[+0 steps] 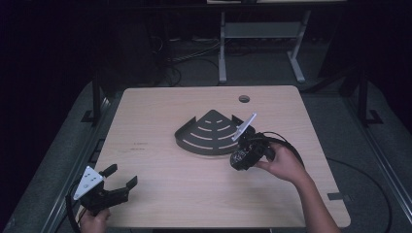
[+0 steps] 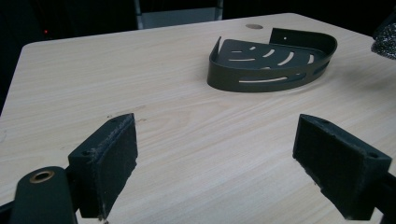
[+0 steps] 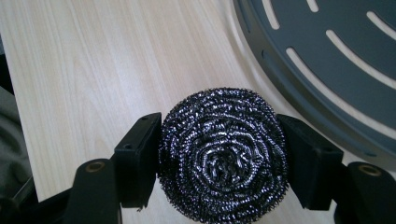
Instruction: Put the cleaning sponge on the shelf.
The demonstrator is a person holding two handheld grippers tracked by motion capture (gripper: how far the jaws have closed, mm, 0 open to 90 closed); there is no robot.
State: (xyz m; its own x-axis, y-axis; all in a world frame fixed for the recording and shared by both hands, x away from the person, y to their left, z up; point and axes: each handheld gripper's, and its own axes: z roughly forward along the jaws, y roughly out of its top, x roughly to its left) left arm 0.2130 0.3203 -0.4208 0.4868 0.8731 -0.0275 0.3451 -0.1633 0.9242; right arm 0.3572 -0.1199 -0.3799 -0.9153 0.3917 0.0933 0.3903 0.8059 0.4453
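Right gripper (image 3: 223, 154) clamped on the steel wool scourer (image 3: 223, 156): both pads pressed into its sides, jaws roughly as far apart as the ball is wide. In the high view the right gripper (image 1: 243, 154) sits just at the near-right edge of the corner shelf tray (image 1: 210, 133), scourer (image 1: 239, 158) dark against it; probably held just above the table (image 1: 194, 194), contact not clear from here. Right gripper view has the tray's curved slotted wall (image 3: 327, 60) right beside the scourer, not touching it. Left gripper (image 1: 120, 180) wide open, nothing between the pads, well away from the tray on its near-left side, over bare table. Left gripper view: pads (image 2: 112, 158) spread, tray (image 2: 273, 63) far ahead of them
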